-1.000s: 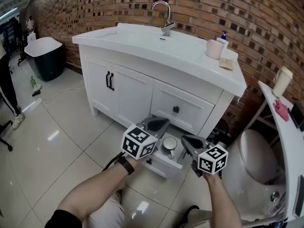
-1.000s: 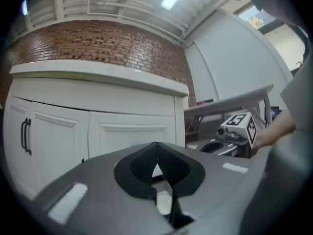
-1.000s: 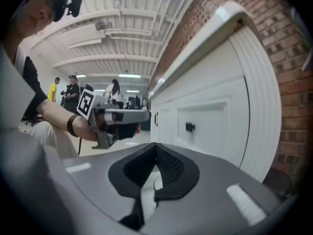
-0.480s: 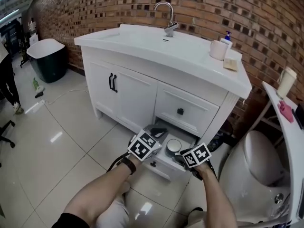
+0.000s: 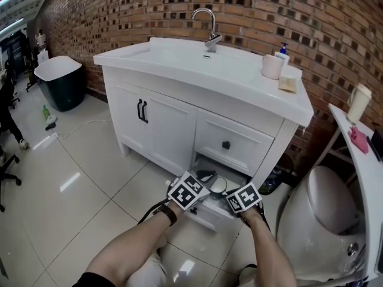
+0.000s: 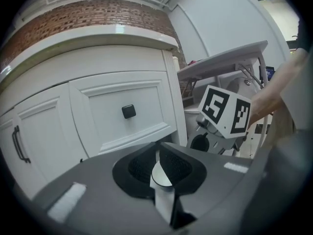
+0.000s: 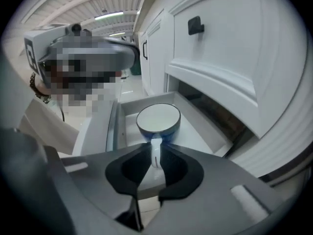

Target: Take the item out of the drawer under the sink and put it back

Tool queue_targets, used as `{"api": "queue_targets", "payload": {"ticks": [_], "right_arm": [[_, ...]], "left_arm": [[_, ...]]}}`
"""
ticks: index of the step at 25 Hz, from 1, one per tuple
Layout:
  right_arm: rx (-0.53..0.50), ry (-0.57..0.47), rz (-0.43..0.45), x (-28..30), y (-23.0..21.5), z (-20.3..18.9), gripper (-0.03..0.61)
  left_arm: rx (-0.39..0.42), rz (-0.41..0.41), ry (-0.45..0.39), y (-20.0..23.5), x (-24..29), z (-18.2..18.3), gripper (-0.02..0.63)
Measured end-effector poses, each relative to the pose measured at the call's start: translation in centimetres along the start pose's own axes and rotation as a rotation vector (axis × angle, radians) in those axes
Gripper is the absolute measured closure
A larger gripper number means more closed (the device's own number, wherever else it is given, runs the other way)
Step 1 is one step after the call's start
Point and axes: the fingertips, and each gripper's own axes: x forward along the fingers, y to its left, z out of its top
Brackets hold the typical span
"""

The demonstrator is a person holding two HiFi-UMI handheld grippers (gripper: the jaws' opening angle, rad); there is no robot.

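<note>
mug (image 7: 157, 119), blue outside and white inside, sat upright in the open bottom drawer (image 7: 116, 126) under the sink, with its handle turned toward the right tongs (image 7: 155, 156). those tongs were clamped on the handle, and the mug's base looked to rest on the drawer floor. the left tongs (image 6: 163, 174) were closed on a thin white edge, seemingly the drawer's front panel, which would steady it. the upper drawer (image 6: 117, 112) above was shut.

the drawer was already pulled out and the mug gripped. the pictures did not settle whether the lift-out was yet to come or the mug had just been set back. either way, the right tongs had yet to let go of the handle, and the drawer remained to be pushed in.
</note>
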Motion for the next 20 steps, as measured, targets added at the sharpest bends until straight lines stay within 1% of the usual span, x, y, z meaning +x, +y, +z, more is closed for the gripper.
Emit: {"api": "queue_targets", "payload": {"ticks": [2,5,7,9,12,15,20], "right_arm": [[-0.014,-0.099,-0.007,-1.5,-0.5,1.1,0.522],[-0.051,-0.316,0.009,-5.1,-1.0,3.4,0.522],[-0.057,-0.451,0.043,-7.7,-0.9,4.6,0.522],[-0.045,-0.543,0.087,-10.0,-0.7,5.5,0.522],[-0.048,-0.6,0.119,-12.0,-0.4,5.7,0.522],[-0.075,-0.602,0.103,-12.9,-0.3,5.3,0.522],[-0.107,-0.584,0.091,-13.3,0.1,4.7,0.52]], "left_arm": [[-0.019,0.019,-0.004,0.5,0.0,0.0,0.577],[-0.086,0.056,-0.029,1.8,-0.4,0.2,0.568],[-0.133,0.077,-0.053,2.7,-0.7,0.3,0.555],[-0.151,0.09,-0.057,3.2,-0.8,0.1,0.549],[-0.147,0.09,-0.046,3.2,-0.7,-0.2,0.548],[-0.155,0.092,-0.043,3.2,-0.6,-0.3,0.548],[-0.176,0.128,-0.043,3.8,-0.7,-0.2,0.549]]}}
